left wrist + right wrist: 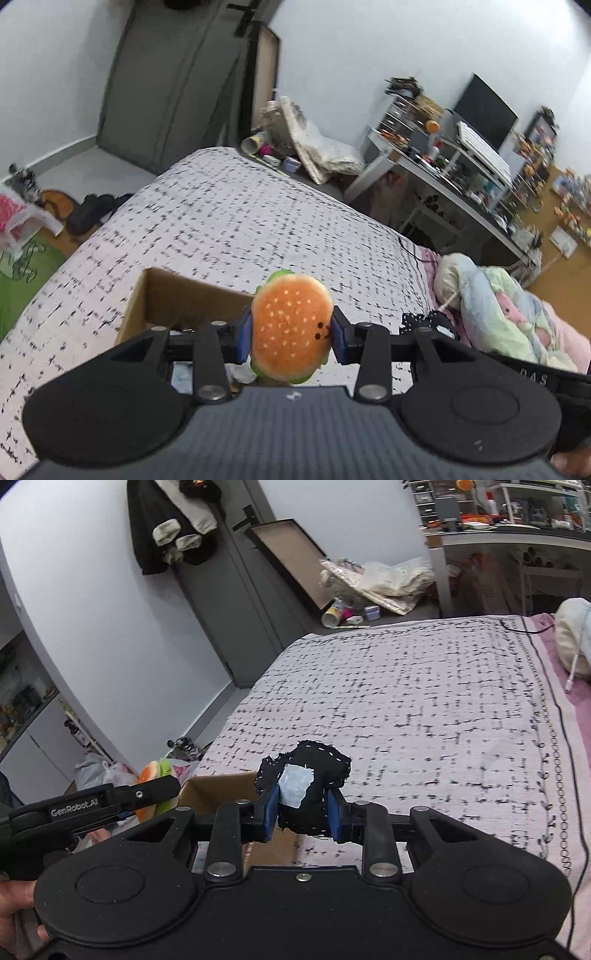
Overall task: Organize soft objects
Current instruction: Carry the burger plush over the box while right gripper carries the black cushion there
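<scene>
Now both hands are loaded. The left gripper (291, 334) has its blue fingers (244, 338) clenched on the sides of a plush hamburger (291, 325), sesame bun facing the camera with a tiny stitched face near one edge and green felt lettuce peeking out above and below. It hangs in the air above the bed (221, 221), right beside the open cardboard box (173, 295) sitting on the patterned cover.

Over on the right, the right gripper (302, 814) is pinched around a black fabric bundle (306, 790) with white running stitches and a pale blue patch, also lifted clear of the bed (424, 701), with the box (218, 788) just to its left.

Handling-wise, both look light and squashy. The burger bulges a little past the pads, so a grip across its middle seems the sensible hold; stuffed fabric should neither slip nor break. The black piece looks floppier, and a loose edge could sag, so pinching the bulk rather than a hem looks wise.

Readable text: "GenRobot.AI" shows on the side of the left gripper (110, 801) in the right view. Faint letters on a dark strap at the left view's right edge look like "DAS", though they're too dim to confirm.
</scene>
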`<action>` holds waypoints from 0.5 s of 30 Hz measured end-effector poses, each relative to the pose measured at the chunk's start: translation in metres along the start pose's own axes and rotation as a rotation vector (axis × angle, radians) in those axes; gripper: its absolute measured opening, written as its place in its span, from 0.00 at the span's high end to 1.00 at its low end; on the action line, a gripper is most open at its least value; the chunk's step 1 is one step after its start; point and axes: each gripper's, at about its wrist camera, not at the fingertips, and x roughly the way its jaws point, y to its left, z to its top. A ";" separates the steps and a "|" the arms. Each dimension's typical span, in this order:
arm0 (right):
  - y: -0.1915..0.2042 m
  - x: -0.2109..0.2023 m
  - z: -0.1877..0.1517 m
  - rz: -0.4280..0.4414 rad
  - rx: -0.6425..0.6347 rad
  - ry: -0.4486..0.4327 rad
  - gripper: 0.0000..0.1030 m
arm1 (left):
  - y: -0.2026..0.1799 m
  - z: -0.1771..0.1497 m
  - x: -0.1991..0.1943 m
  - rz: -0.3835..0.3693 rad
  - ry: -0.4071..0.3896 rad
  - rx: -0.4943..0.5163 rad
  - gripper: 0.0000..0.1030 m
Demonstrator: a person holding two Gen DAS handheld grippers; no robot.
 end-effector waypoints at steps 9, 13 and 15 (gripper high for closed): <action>0.041 0.027 -0.007 0.033 -0.045 0.049 0.73 | 0.028 0.002 -0.008 0.027 -0.013 -0.071 0.61; 0.059 0.041 -0.013 0.029 -0.067 0.084 0.73 | 0.037 0.000 -0.006 0.042 -0.001 -0.094 0.61; 0.067 0.047 -0.016 0.024 -0.081 0.099 0.73 | 0.040 -0.002 -0.005 0.046 0.005 -0.102 0.61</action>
